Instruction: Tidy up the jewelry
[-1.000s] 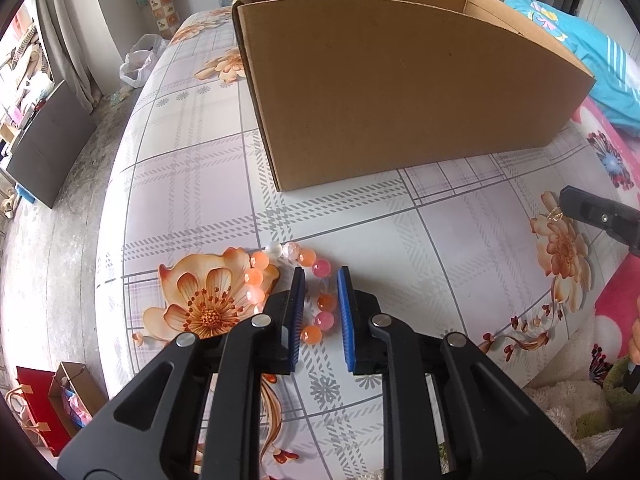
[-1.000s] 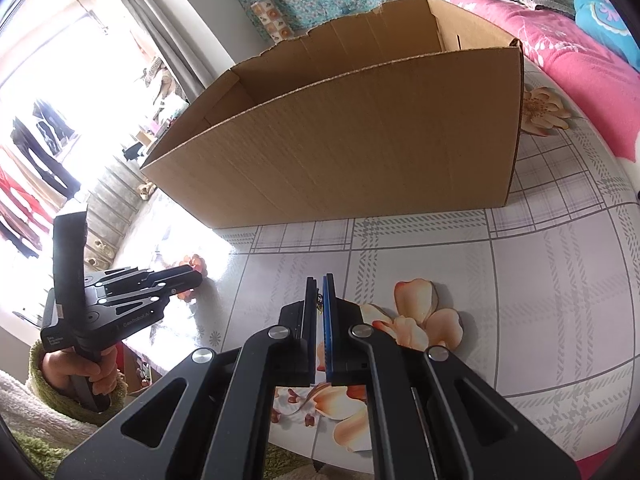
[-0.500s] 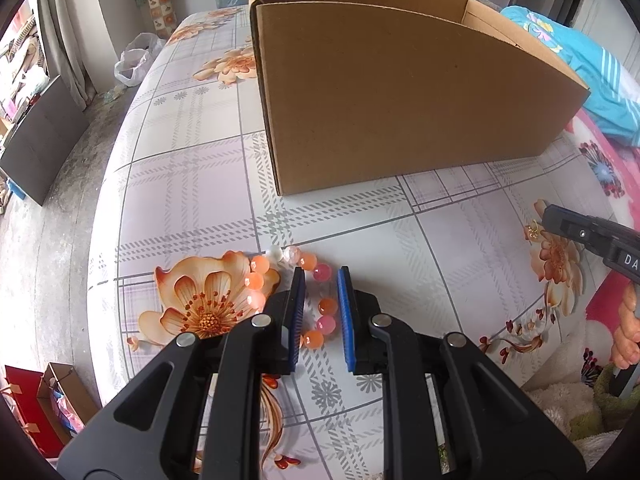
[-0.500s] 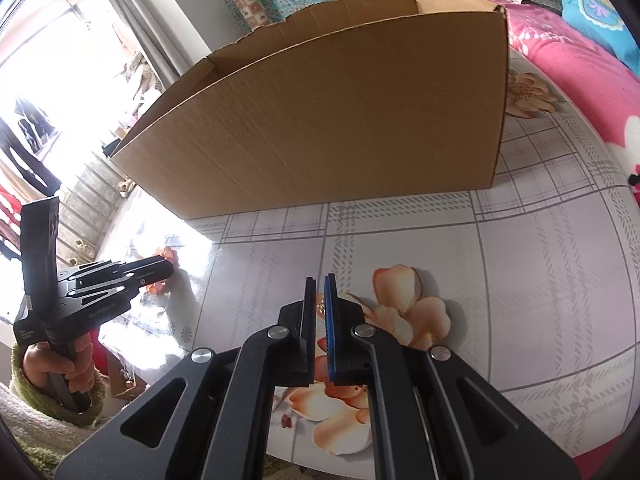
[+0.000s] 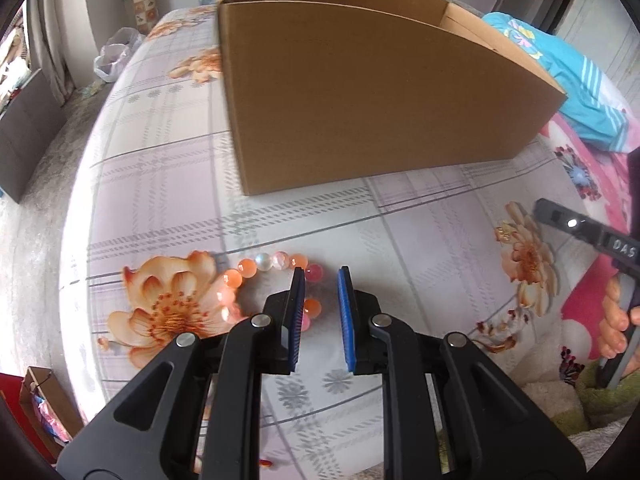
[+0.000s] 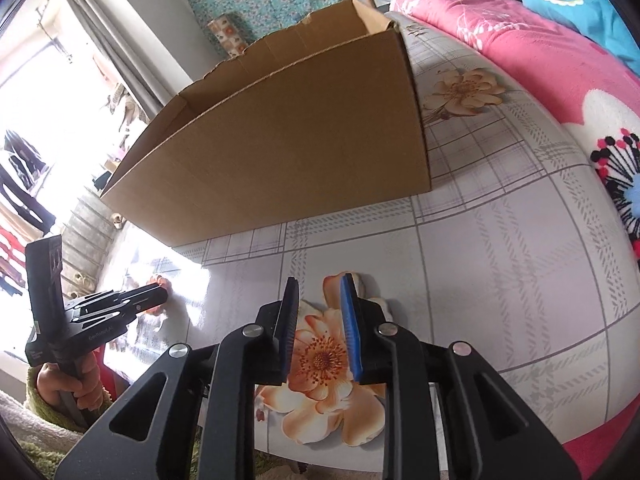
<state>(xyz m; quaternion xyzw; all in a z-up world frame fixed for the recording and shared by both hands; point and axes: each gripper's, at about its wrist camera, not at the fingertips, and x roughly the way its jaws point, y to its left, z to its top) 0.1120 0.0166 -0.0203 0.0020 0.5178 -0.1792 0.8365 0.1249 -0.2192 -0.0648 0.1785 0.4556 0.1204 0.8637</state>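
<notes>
A bracelet (image 5: 260, 264) of orange, pink and pearl beads lies on the flowered tablecloth (image 5: 160, 184). My left gripper (image 5: 320, 276) hangs just over its right side, jaws a little apart. A few beads sit between the fingers by the left pad, and the right pad is clear of them. In the right wrist view the left gripper (image 6: 162, 294) shows side-on at the beads (image 6: 154, 280). My right gripper (image 6: 320, 284) is opening over a printed flower with nothing between its fingers. Its tip (image 5: 540, 206) appears at the right, beside a small glint (image 5: 502, 232) too small to identify.
A large open cardboard box (image 5: 360, 100) (image 6: 280, 152) stands behind both grippers. A pink blanket (image 6: 540, 60) and blue cloth (image 5: 580, 92) lie to the right. The table's left edge drops to the floor, with a plastic bag (image 5: 114, 60) there.
The right gripper's jaws went from shut to parted, and it shifted a little over the printed flower. The left gripper tilted slightly and stayed over the bracelet with the same gap.
</notes>
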